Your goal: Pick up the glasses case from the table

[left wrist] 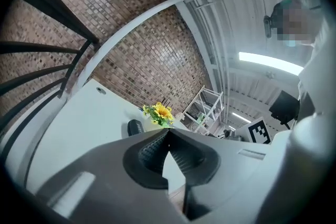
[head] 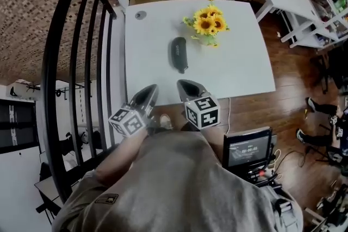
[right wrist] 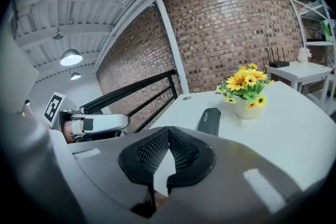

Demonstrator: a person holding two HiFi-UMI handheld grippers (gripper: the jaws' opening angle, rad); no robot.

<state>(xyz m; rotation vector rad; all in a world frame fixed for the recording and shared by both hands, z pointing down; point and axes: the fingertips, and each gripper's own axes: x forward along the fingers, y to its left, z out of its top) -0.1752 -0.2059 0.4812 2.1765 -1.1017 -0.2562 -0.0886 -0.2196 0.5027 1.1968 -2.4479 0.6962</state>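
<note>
As glasses case lies on table just ahead of right gripper, long axis pointing away from me, I judge right nearer than left gripper; both jaws together, empty.

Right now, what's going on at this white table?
A person at the near edge of the white table holds the left gripper and the right gripper side by side. Both have their jaws together with nothing between them. The black glasses case lies untouched on the table ahead of them, beside a pot of sunflowers. It has not yet been picked up.
</note>
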